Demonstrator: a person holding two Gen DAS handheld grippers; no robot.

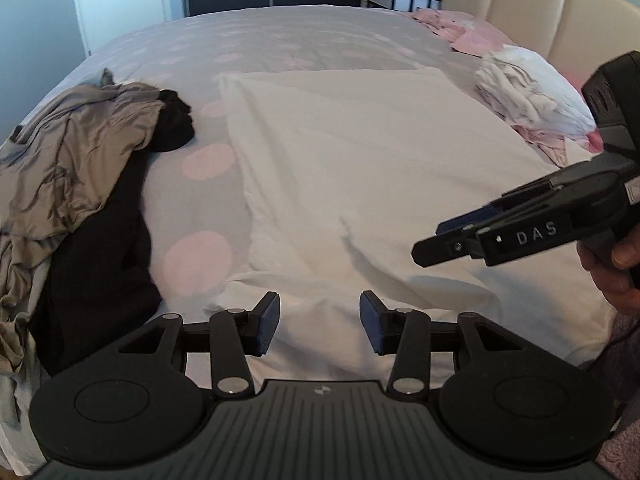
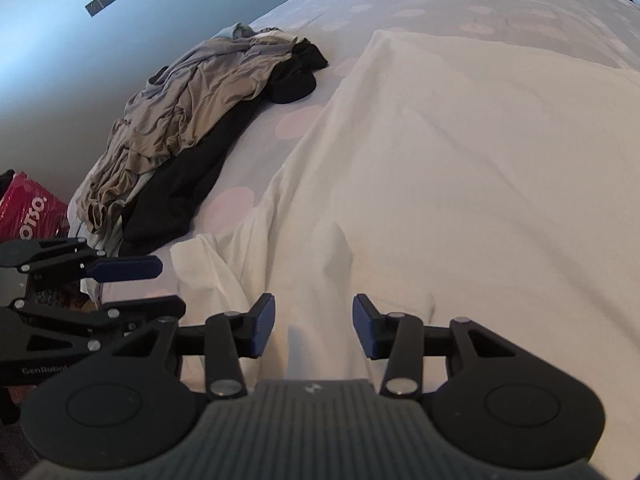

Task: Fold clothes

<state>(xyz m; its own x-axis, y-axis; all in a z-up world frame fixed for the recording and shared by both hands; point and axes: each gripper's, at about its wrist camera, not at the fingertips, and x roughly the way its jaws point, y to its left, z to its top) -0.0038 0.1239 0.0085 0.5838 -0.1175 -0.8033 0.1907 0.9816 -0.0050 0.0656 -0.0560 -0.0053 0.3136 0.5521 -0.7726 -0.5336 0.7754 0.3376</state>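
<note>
- The left claw (image 1: 319,328) is hovering with its jaws apart and nothing between them, just above the near edge of the white garment (image 1: 360,168) that is lying spread on the bed (image 1: 280,36).
- The right claw (image 2: 314,330) is also standing apart and empty over the rumpled near hem, where the cloth is bunching just ahead of it.
- To the left of both claws a heap of grey and black clothes (image 2: 192,128) is lying crumpled — beside the white piece, not touching it.
- Whether the white piece is being laid out or is already part-folded, I cannot tell; any grasp should be taking one layer at matching corners, smoothing the bunched hem.
- Readable writing: "DAS" (image 1: 536,234) on the right claw's side, "GenRobot" (image 2: 44,371) on the left — and "OTSO" on a pink bag (image 2: 28,208).
</note>
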